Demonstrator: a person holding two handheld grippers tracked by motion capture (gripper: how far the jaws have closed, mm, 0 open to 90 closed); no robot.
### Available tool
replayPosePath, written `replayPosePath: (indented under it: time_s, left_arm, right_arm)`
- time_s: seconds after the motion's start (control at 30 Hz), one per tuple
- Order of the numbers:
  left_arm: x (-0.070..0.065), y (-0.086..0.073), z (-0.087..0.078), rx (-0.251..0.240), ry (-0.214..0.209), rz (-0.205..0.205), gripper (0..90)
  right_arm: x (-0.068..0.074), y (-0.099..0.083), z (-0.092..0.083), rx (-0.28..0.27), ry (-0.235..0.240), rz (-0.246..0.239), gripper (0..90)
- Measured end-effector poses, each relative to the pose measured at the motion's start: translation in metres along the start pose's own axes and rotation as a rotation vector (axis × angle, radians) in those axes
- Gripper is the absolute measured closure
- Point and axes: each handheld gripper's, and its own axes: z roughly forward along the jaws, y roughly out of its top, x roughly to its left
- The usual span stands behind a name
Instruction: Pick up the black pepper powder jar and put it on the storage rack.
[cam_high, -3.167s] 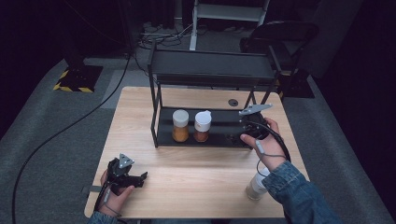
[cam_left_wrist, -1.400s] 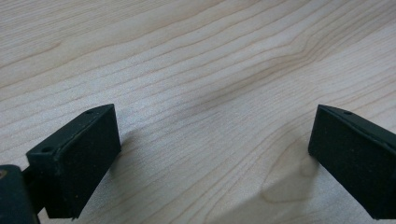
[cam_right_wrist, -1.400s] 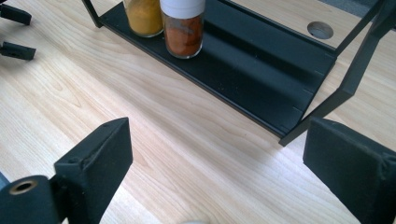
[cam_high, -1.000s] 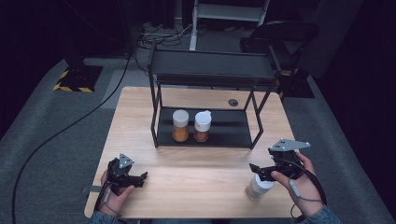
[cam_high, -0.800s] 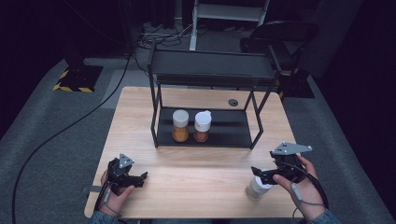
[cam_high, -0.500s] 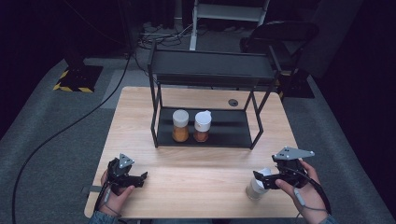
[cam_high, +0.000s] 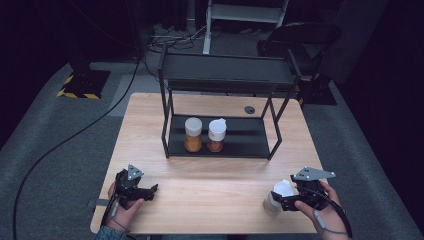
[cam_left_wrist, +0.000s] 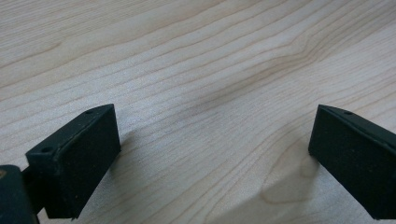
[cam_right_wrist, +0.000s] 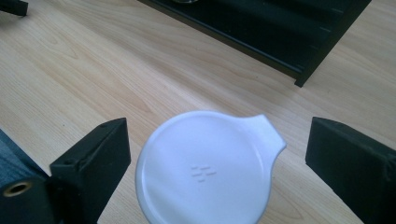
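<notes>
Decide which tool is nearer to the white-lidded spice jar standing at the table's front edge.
Right. The right tool has its open jaws either side of the white-lidded spice jar, not touching. The left tool rests on the far side of the wooden table.

From my feed I see a pale wooden surface (cam_high: 210, 200) standing on grey carpet (cam_high: 55, 165), lit from above while the room behind falls into darkness. A black cable (cam_high: 65, 142) snakes across the floor, passing yellow-and-black hazard tape (cam_high: 75, 93). A dark chair (cam_high: 300, 37) sits behind.
</notes>
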Motion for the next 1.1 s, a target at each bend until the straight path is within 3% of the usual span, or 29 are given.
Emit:
replayPosePath:
  time_s: [0.6,1.1]
  left_arm:
    - [0.000,0.000,0.000,0.000,0.000,-0.001,2.0]
    - [0.000,0.000,0.000,0.000,0.002,-0.001,2.0]
  right_arm:
    - [0.001,-0.022,0.019,0.021,0.031,0.041,7.4]
    - [0.005,-0.032,0.032,0.048,0.020,-0.007,21.9]
